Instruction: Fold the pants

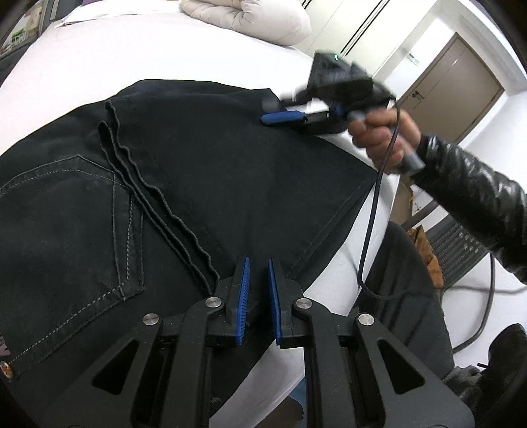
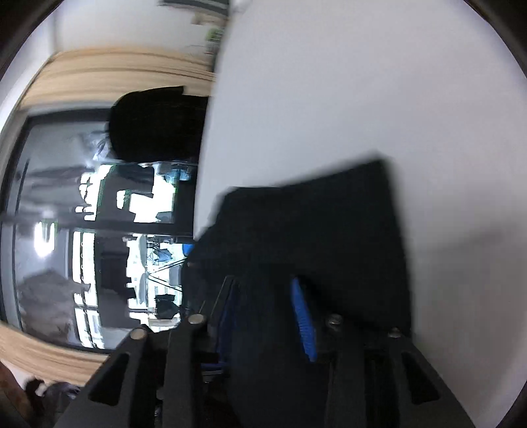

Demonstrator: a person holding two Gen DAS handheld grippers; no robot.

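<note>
Black jeans (image 1: 184,184) lie folded on a white bed (image 1: 98,62), with a back pocket (image 1: 69,227) at the left and leg hems across the middle. My left gripper (image 1: 258,263) is open over the jeans' near edge, with nothing between its blue pads. My right gripper (image 1: 273,112), held in a hand, is at the far right edge of the jeans. In the blurred right wrist view its jaws stand apart around the black fabric (image 2: 316,230), and its midpoint (image 2: 263,286) is over the cloth.
A rolled white duvet (image 1: 250,16) lies at the far end of the bed. A brown door (image 1: 451,89) is at the right. A cable (image 1: 372,224) hangs from the right gripper past the bed edge. A window (image 2: 98,224) and a dark chair (image 2: 154,125) stand beside the bed.
</note>
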